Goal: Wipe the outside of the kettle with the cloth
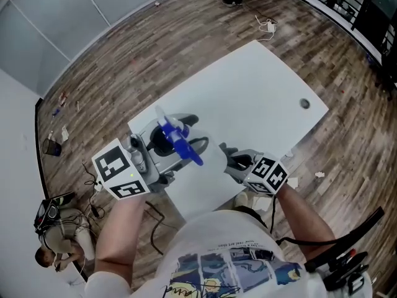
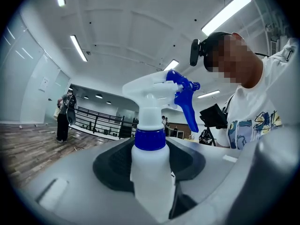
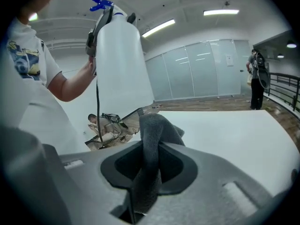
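"Right gripper (image 3: 149, 175) first: its jaws are pinched shut on the cloth (image 3: 157, 125), a dark grey strip that stands up out of them and flops over at the top."

"And the other one?"

"Left gripper (image 1: 178, 140) has its jaws partway apart and pressed on the body of a spray bottle (image 2: 149, 172). The bottle is upright, gripped below the blue collar, with the blue trigger (image 2: 186, 102) toward the person."

"Where is the kettle?"

"No view shows one. Both grippers hang over the near part of the white table (image 1: 260, 85), apart from each other, and nothing there reads as a kettle."

"So only the cloth is in hand. How will it behave?"

"It looks soft, light and limp, so I expect it to bunch and drag rather than lie flat. The loose lobe above the jaws is the part that would meet a surface, so the wipe should lead with that and not with the jaw tips."

"And the kettle, once it turns up?"

"That is only a guess, since I cannot see it. Kettles are stiff and smooth, probably slick when sprayed, and one could skid on that smooth tabletop under a sideways push. I would steady it by the handle, but the left gripper is full, so the bottle would have to be set down first."
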Available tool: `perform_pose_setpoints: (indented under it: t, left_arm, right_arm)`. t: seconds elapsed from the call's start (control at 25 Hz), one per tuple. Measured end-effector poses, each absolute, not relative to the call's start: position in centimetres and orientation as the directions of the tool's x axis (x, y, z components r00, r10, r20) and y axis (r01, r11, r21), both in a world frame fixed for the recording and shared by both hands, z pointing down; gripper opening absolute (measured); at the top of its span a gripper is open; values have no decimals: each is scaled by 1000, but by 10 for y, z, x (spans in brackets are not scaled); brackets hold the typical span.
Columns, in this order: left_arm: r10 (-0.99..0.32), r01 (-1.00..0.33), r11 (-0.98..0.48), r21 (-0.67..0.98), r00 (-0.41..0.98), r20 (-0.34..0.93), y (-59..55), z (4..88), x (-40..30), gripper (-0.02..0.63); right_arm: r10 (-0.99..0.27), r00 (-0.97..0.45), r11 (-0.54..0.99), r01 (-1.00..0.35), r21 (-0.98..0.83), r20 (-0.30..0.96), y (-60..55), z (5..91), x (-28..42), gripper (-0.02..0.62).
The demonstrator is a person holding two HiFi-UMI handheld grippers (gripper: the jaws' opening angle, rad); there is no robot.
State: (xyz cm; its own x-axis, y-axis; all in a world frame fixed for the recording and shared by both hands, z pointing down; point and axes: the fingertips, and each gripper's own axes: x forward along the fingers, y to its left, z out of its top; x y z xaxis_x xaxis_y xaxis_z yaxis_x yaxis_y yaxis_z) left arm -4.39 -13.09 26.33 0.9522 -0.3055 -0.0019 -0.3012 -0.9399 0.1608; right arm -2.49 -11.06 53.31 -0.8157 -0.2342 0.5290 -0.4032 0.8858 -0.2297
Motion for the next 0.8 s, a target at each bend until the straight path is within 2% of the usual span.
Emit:
perform_pose_setpoints:
  t: [0.32,0.8]
  left_arm:
    - [-335,-335,-933,135,942,20,-149,266,-51,196]
    - [-439,-448,-883,139,894,88,-198,300,-47,196]
  right_arm:
    - [-190,-835,916,-339,-212,516,-96,511,-50,78]
    - [-247,-808,891,-406,-203,536,-92,515,1,77]
